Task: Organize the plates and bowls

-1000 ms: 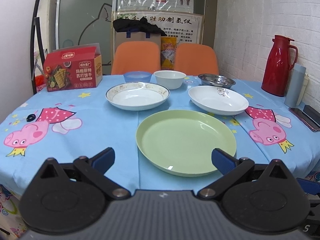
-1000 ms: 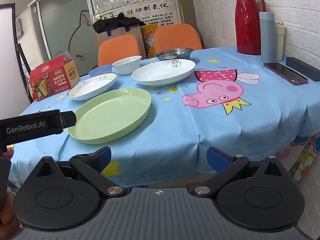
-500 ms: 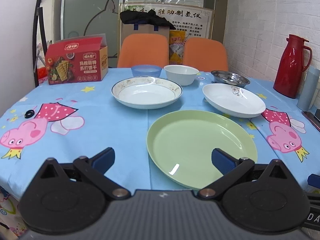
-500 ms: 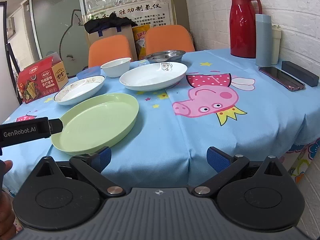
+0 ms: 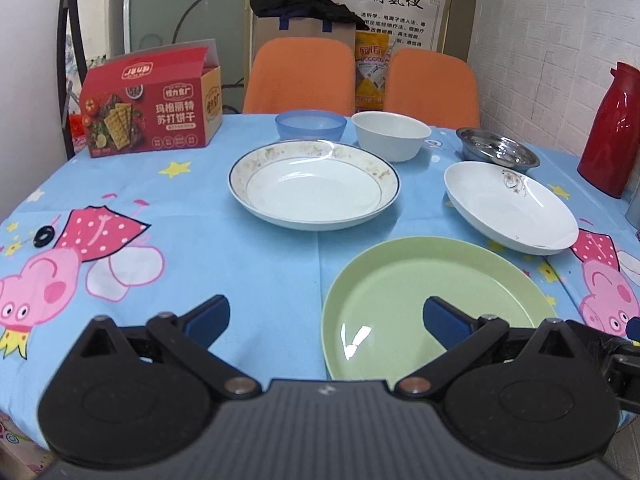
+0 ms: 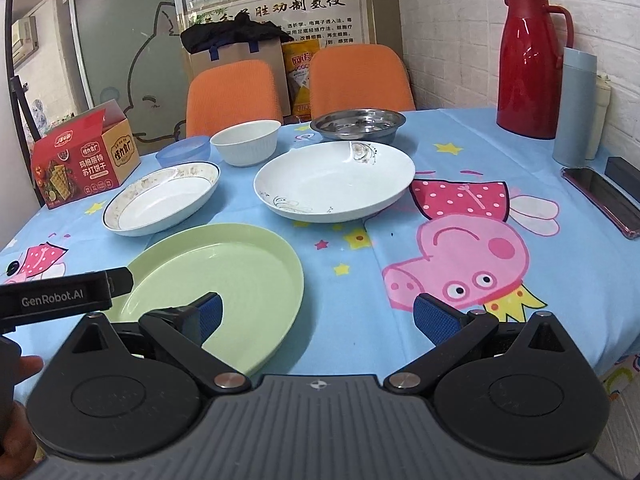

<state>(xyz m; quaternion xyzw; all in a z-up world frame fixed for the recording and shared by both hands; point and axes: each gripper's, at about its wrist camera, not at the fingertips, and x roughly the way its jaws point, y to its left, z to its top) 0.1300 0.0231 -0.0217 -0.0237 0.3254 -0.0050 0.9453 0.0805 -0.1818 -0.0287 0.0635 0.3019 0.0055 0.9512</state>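
Note:
A green plate (image 5: 432, 300) (image 6: 224, 276) lies at the table's near edge. Behind it lie a rimmed white plate (image 5: 314, 186) (image 6: 162, 204) and a white oval dish (image 5: 510, 208) (image 6: 336, 182). At the back stand a blue bowl (image 5: 310, 125) (image 6: 184, 152), a white bowl (image 5: 390, 134) (image 6: 246, 142) and a steel dish (image 5: 498, 152) (image 6: 358, 122). My left gripper (image 5: 326, 320) is open and empty, its right finger over the green plate's near part. My right gripper (image 6: 316, 316) is open and empty at the green plate's right edge.
A red cracker box (image 5: 150, 118) stands back left. A red thermos (image 6: 530, 60), a blue tumbler (image 6: 574, 108) and a phone (image 6: 604, 200) sit on the right. Two orange chairs (image 5: 298, 76) stand behind the table. A small black ring (image 5: 43, 236) lies at left.
Both grippers have moved forward over the table toward the green plate. The left one has shifted left, so the plate sits further right in its view. Both stay open.

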